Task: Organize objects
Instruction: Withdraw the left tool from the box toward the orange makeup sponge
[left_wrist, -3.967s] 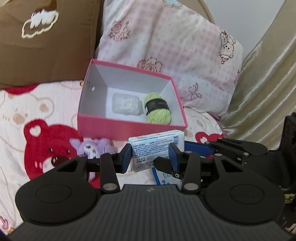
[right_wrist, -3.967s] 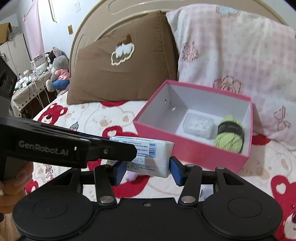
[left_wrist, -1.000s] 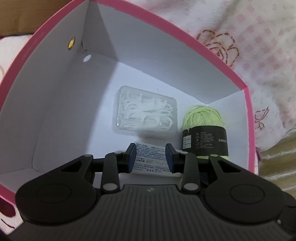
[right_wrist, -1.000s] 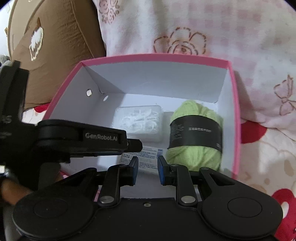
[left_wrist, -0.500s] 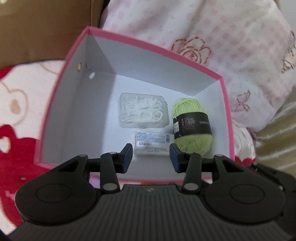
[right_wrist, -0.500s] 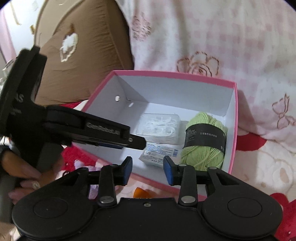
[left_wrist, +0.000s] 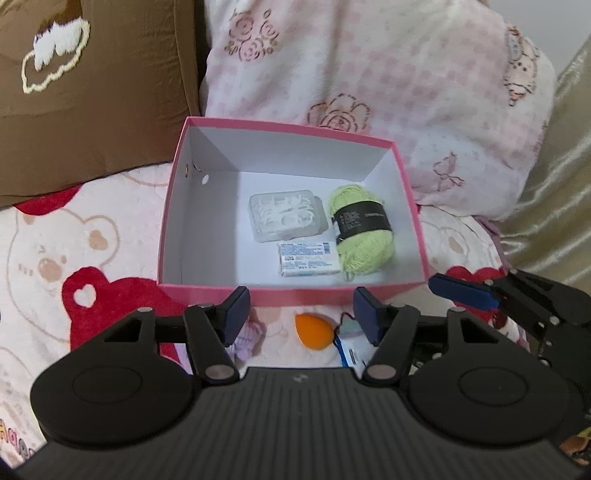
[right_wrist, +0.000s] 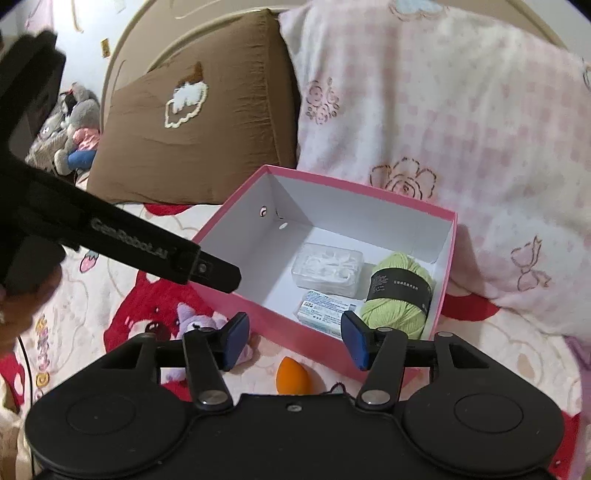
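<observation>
With the packet lying flat in the box, between the clear case and the yarn, both claws are opening on nothing: left gripper, right gripper. Near the box, an orange sponge likely waits next.

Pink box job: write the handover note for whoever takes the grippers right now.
Left gripper: jaws opening, nothing between them, in front of the box.
Right gripper: jaws opening, nothing held.
Pink box on the bedspread holds three things: clear plastic case, green yarn ball, and white packet lying in front of the case, beside the yarn.
Done: those three are in.
Left: orange sponge, purple plush and a blue-and-white item, partly hidden, lie outside by the box's near wall. The sponge looks the easiest next pick.
</observation>
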